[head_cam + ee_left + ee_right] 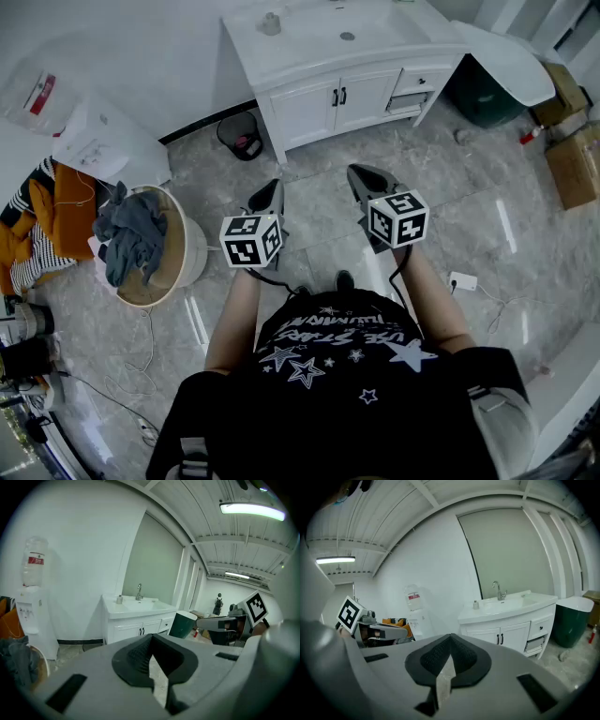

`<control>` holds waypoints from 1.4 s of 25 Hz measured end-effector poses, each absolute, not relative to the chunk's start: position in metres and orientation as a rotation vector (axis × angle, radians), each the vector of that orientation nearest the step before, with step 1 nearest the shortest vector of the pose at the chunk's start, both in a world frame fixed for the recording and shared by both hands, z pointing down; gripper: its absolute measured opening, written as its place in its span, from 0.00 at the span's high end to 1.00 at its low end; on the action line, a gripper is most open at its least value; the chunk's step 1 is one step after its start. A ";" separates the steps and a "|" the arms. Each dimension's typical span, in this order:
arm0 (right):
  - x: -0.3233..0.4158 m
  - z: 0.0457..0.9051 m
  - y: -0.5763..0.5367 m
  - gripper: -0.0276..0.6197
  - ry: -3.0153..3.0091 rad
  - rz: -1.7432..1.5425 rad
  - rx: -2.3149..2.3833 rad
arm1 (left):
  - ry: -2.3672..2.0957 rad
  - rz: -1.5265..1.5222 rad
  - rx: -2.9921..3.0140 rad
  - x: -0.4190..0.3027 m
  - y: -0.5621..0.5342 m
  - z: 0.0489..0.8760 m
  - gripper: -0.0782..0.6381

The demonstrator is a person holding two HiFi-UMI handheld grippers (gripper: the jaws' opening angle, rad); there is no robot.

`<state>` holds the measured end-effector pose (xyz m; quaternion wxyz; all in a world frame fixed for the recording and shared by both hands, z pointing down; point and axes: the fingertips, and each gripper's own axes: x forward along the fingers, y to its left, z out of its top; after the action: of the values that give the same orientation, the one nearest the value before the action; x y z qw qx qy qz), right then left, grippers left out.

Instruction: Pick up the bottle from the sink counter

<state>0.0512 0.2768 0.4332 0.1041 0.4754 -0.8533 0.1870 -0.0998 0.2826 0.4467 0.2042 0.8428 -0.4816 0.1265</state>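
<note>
A small pale bottle (270, 22) stands on the left part of the white sink counter (309, 47), far ahead of me. The left gripper view shows the bottle (120, 599) beside the faucet, and in the right gripper view the bottle (476, 604) stands left of the basin. My left gripper (273, 189) and right gripper (362, 175) are held side by side over the floor, well short of the cabinet. Both point toward the counter. The jaws of each meet at their tips, left gripper (151, 637) and right gripper (450, 637), with nothing between them.
A black waste bin (240, 134) sits left of the cabinet. A laundry basket (192, 251) with clothes is at my left, near a water dispenser (29, 606). A green bin (487, 94) and cardboard boxes (574, 161) lie to the right. A power strip (463, 280) lies on the floor.
</note>
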 end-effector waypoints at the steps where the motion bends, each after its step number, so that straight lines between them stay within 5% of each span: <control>1: 0.053 0.433 0.277 0.95 -2.517 0.550 1.402 | -1.347 0.355 2.350 -0.099 0.283 0.447 0.88; 35: 0.116 0.466 0.228 0.95 -2.580 0.598 1.245 | -1.537 0.321 2.224 -0.073 0.247 0.462 0.88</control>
<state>0.1160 0.2282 0.4656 0.1073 0.4230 -0.8765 0.2032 -0.0728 0.2470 0.4621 0.2080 0.7991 -0.5522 0.1152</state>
